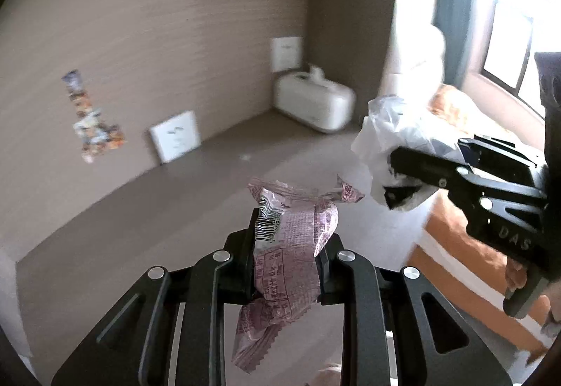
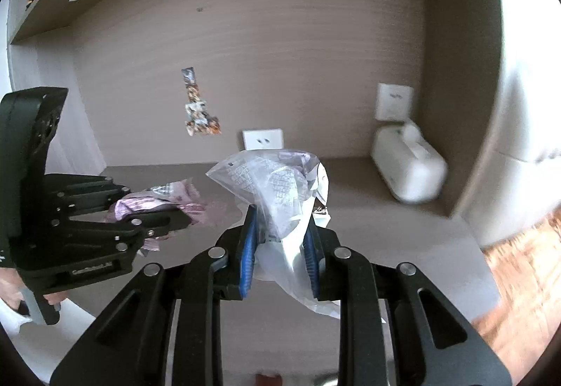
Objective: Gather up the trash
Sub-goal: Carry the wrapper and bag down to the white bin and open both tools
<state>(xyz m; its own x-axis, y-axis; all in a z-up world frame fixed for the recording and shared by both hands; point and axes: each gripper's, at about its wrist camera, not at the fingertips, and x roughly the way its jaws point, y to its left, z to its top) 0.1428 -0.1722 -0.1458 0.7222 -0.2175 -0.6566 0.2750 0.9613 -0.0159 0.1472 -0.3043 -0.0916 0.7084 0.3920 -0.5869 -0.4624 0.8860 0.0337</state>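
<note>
Pinched between the fingers of the left hand-held gripper [image 1: 285, 245], a crumpled pink wrapper [image 1: 291, 245] with printed text and a barcode sticks up past the fingertips and hangs down behind them, held in the air above the brown worktop [image 1: 210, 182]. From the right wrist view the same wrapper [image 2: 154, 207] shows at the left, clamped in the left hand-held gripper [image 2: 164, 223].

Just to its right, the right hand-held gripper [image 2: 280, 245] is clenched on a clear and white plastic bag [image 2: 280, 196], which bunches up between the blue-lined fingers [image 2: 247, 256] and spills over their tips. In the left wrist view that bag [image 1: 396, 137] shows at the right, caught in the right hand-held gripper [image 1: 403, 175]. The two pieces of trash are near each other but apart.

Farther back, a white tissue box [image 1: 313, 103] stands in the far right corner of the worktop. A white wall socket [image 2: 263, 139] sits low on the back wall, a second white plate [image 2: 394, 101] sits on the side wall above the tissue box, and a colourful sticker strip [image 2: 198, 105] is stuck to the back wall. Orange-brown wood flooring [image 2: 519, 273] shows at the right.
</note>
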